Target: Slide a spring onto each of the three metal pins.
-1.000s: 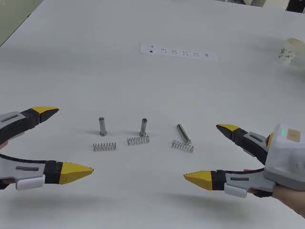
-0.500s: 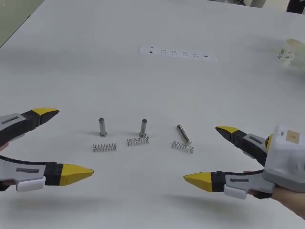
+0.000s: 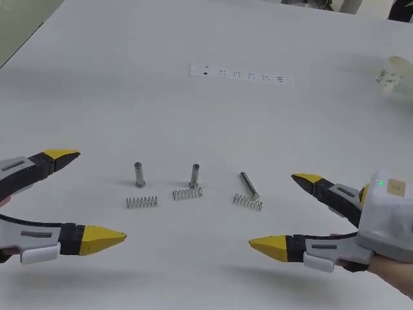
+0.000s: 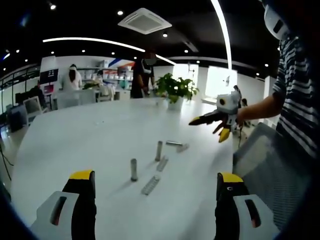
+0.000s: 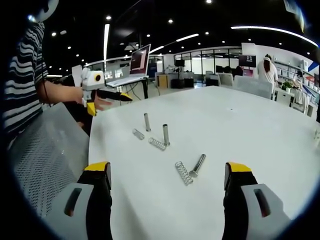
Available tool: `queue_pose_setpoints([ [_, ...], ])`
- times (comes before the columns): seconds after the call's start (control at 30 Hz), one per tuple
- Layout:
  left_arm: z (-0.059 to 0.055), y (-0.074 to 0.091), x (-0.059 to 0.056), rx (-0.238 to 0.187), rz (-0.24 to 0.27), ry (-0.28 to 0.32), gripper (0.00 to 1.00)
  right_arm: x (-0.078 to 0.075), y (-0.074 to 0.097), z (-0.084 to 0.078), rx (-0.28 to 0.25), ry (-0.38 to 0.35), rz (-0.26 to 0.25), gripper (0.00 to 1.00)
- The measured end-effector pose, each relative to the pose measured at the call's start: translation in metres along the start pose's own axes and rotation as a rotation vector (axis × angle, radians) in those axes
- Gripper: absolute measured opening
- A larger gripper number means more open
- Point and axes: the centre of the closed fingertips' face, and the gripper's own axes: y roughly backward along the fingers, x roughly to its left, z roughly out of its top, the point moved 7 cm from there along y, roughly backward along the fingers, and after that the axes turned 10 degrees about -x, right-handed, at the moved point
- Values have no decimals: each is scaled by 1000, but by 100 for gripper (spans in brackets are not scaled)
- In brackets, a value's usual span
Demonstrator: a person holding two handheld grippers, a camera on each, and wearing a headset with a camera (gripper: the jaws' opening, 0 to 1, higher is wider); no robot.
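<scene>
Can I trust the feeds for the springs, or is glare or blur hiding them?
Head view: soft even light, faint shadows, springs and pins sharp. Left gripper view: fisheye curves the bright white table, springs small but readable. Right gripper view: nearest spring crisp, coils visible.

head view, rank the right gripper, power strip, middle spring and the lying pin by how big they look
1. right gripper: largest, though it is nearest the camera.
2. power strip: clearly next, and it lies farthest away, so it may be bigger than it looks.
3. middle spring and lying pin: these look about alike, so not ranked.
</scene>
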Motion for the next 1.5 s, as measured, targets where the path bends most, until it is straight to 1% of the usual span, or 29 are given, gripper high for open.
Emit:
queue_pose_setpoints([
  [0.43,0,0,0,3,-3,2,98,-1,-2,2,10,-5,6,92],
  [0.7,-1,0,1,8,-1,3,98,-3,-8,5,14,-23,13,90],
  [0.8,-3,0,1,15,-2,1,98,-5,-11,6,19,-27,12,87],
  [1.0,-2,0,0,14,-2,0,98,-10,-16,11,18,-55,9,82],
  [1.1,-2,0,1,12,-1,0,98,-14,-19,12,34,-69,6,77],
  [1.17,-2,0,0,14,-1,0,98,-15,-20,14,37,-70,3,76],
  [1.27,-3,-1,-1,14,-5,2,98,-17,-22,16,38,-99,1,74],
  [1.47,-5,-1,0,16,-4,4,98,-20,-27,19,51,-125,-5,69],
  [1.5,-5,-1,0,17,-5,4,98,-23,-29,19,53,-132,-4,68],
])
